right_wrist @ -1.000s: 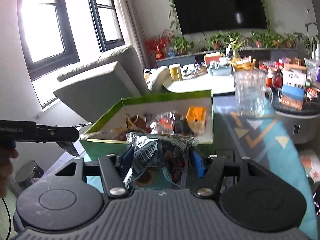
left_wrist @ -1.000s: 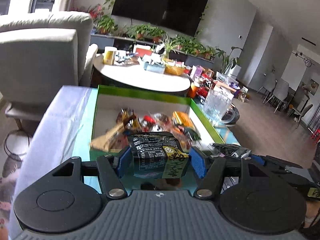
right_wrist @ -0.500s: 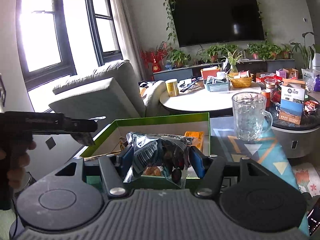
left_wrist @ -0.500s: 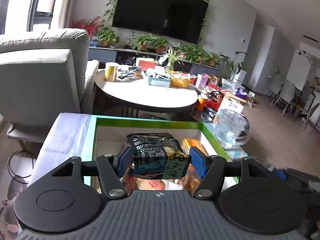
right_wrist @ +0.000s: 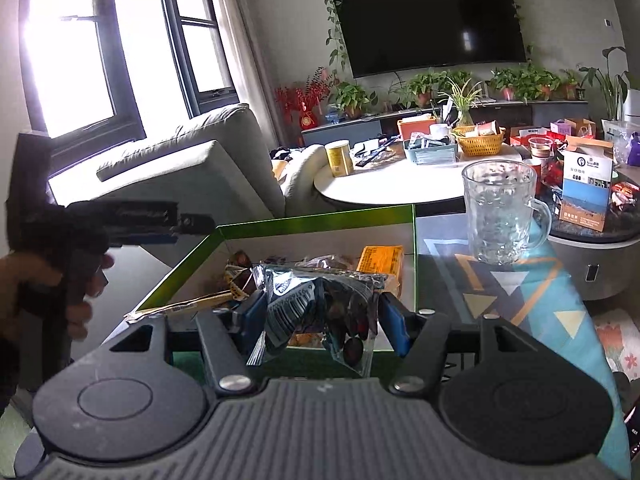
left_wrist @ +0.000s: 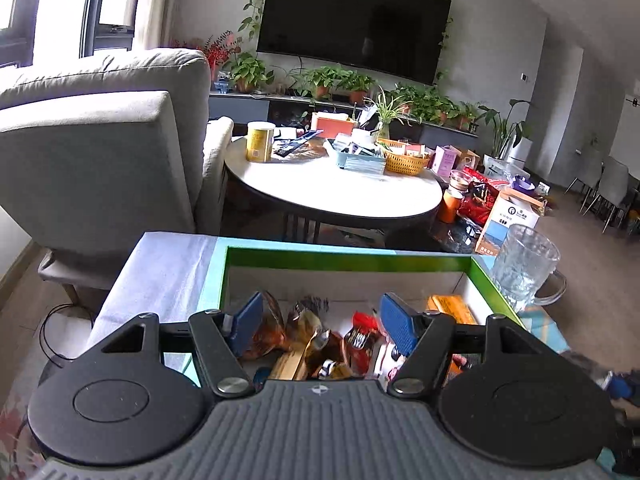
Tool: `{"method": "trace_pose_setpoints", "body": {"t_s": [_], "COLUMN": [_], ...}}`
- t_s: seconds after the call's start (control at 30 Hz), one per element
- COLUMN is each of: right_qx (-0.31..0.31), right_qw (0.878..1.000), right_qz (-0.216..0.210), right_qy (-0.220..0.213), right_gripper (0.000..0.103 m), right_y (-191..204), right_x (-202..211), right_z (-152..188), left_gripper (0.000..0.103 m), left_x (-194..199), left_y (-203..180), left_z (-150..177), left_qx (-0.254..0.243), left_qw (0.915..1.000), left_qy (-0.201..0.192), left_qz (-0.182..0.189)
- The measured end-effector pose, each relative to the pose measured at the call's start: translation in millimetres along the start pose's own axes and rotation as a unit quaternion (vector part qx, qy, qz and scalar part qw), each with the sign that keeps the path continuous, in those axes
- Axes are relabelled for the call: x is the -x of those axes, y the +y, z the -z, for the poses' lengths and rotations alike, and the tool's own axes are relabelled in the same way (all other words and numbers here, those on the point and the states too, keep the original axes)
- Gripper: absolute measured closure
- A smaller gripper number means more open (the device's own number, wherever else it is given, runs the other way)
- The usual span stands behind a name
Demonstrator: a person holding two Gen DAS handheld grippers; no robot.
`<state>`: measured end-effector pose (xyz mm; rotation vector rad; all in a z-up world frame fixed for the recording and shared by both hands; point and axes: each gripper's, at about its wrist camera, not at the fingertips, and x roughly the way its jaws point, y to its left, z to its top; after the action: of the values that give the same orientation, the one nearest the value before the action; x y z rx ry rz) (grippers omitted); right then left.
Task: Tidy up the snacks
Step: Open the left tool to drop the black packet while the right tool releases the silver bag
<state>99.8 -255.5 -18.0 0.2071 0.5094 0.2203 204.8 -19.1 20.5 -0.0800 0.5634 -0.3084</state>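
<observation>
A green-rimmed box [left_wrist: 344, 261] holds several snack packets [left_wrist: 320, 340], among them an orange pack [left_wrist: 452, 308]. My left gripper [left_wrist: 320, 322] is open and empty, hovering over the box. My right gripper [right_wrist: 322, 318] is shut on a silver clear-fronted snack packet [right_wrist: 320, 304] and holds it at the box's near edge [right_wrist: 316, 224]. The left gripper also shows in the right wrist view [right_wrist: 120, 220], held by a hand at the box's left side.
A glass mug [right_wrist: 500, 216] stands on the patterned cloth right of the box. A grey sofa [left_wrist: 100, 152] is at the left. A round white table [left_wrist: 332, 188] with a tin, baskets and boxes stands behind.
My left gripper has opened and the black snack packet it held is gone from its fingers. My right gripper has kept its packet and moved closer over the box.
</observation>
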Motion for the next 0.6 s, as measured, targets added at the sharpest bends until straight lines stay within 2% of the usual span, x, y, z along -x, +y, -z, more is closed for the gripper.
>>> {"method": "trace_pose_setpoints", "body": {"t_s": [0.3,0.43,0.6], "right_qx": [0.009,0.008,-0.005], "right_qw": [1.000,1.000,1.000], "right_qz": [-0.010,-0.012,-0.025], "right_qy": [0.003,0.006,-0.003], "right_gripper": [0.066,0.066,0.066], "right_y": [8.6,11.8,21.4], "right_x": [-13.4,-30.6,-54.5], "right_z": [-6.9,-15.3,-28.8], "left_gripper": [0.038,0.037,0.037], "left_x": [37.3,54.9,68.7], "left_y": [11.6,19.6,29.8], "left_z": [14.8,31.4,48.2], "left_qx": [0.011,0.012,0.009], "left_qw": [0.9998,0.9998,0.9995], "left_qy": [-0.006,0.009,0.031], "left_qz": [0.016,0.015,-0.004]}}
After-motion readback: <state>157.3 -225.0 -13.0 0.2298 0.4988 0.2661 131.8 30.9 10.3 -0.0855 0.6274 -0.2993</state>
